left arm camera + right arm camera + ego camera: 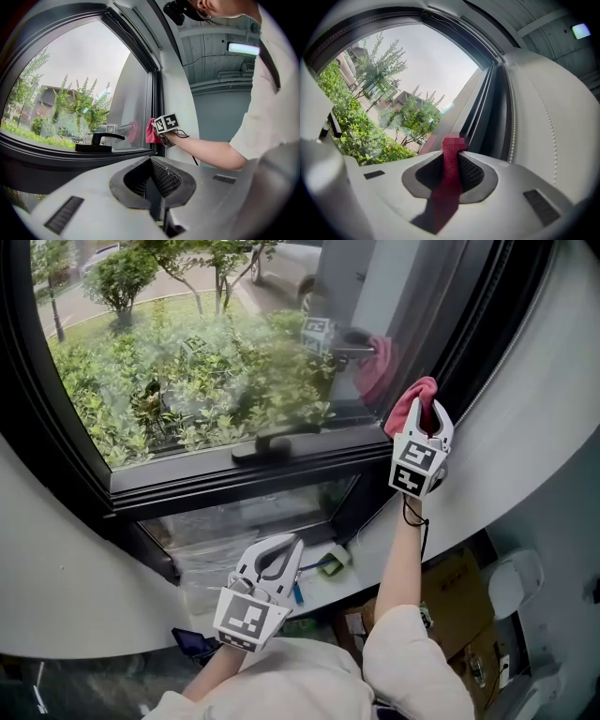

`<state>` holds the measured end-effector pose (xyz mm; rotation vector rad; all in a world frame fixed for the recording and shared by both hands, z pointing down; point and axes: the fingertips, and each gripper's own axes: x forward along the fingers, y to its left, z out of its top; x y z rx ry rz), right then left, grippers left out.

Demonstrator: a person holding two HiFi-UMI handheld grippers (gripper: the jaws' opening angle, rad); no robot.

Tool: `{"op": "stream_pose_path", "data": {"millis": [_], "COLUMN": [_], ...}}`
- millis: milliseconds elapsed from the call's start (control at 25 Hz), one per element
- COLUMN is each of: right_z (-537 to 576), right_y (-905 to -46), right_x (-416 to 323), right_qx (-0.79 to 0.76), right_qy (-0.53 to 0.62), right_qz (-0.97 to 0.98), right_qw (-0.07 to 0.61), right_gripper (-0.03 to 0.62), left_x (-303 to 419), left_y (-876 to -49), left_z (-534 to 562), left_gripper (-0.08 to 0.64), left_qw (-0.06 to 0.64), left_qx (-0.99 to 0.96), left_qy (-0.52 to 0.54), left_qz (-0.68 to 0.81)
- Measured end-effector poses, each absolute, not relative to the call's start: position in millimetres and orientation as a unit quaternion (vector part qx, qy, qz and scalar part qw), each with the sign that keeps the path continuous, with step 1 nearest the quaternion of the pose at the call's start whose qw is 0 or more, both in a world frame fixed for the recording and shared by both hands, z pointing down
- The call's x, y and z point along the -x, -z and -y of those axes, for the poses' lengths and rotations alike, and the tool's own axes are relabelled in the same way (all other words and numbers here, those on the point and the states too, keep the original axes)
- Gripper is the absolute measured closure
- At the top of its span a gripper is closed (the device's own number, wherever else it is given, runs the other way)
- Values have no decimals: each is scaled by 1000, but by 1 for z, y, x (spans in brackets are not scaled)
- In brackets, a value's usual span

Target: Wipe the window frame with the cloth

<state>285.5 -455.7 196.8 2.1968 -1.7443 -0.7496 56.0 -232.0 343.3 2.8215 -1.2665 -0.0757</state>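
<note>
My right gripper has its jaws clenched on the pinkish-red woven cloth. The cloth's bunched end pokes out ahead of the tips, right at the dark metal window frame and low on its right-hand upright, though I cannot tell whether it is pressing on the metal. That upright's long axis runs on ahead of the jaws and upward, so I judge the coming stroke should follow it. My left gripper hangs low, well apart from the frame, jaws closed on nothing, much the farther of the two.
</note>
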Motion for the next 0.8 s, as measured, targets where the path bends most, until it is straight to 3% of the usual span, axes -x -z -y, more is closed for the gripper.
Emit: {"op": "stream_pose_path", "data": {"millis": [800], "right_z": [457], "right_y": [-246], "right_x": [-284], "right_qx": [-741], "right_qy": [240], "right_qz": [607], "right_qw": [157], "right_gripper": [503], "left_x": [-52], "left_y": [-345], "left_z": [226], "left_gripper": [552], "left_qw": [30], "left_qx": [-909], "left_qy": [24], "left_qz": [415]}}
